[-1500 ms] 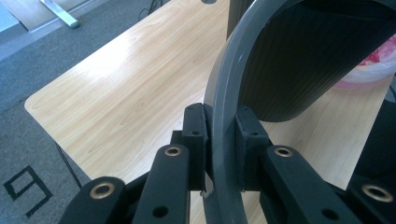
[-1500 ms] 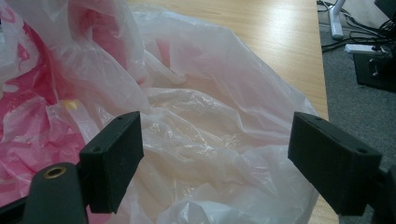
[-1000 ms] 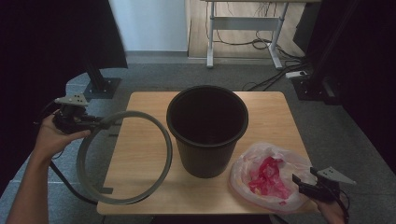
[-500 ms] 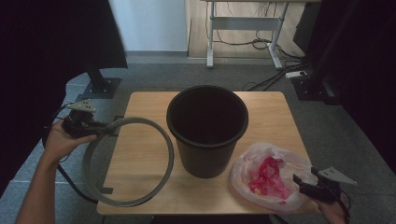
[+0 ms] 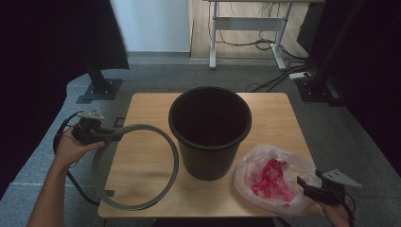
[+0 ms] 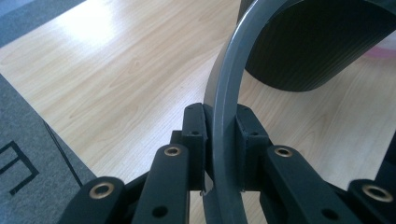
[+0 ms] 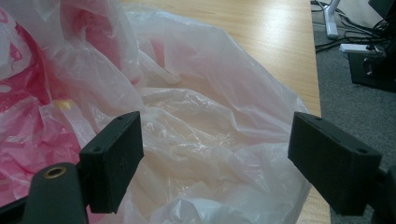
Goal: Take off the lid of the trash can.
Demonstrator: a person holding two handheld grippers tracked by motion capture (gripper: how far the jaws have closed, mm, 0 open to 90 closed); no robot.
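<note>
Left gripper [image 6: 219, 144] pinches the grey plastic hoop [image 5: 137, 165], its lower arc cut off at the wooden table [image 5: 269, 113] edge. Right gripper [image 7: 215, 154] sits spread before the crumpled clear plastic bag [image 7: 196, 112]; its pink contents look blurry.

My left tool [image 5: 115, 135] is clamped tight, arm stretched forward; my right tool [image 5: 307, 184] rests with jaws spread wide.
</note>
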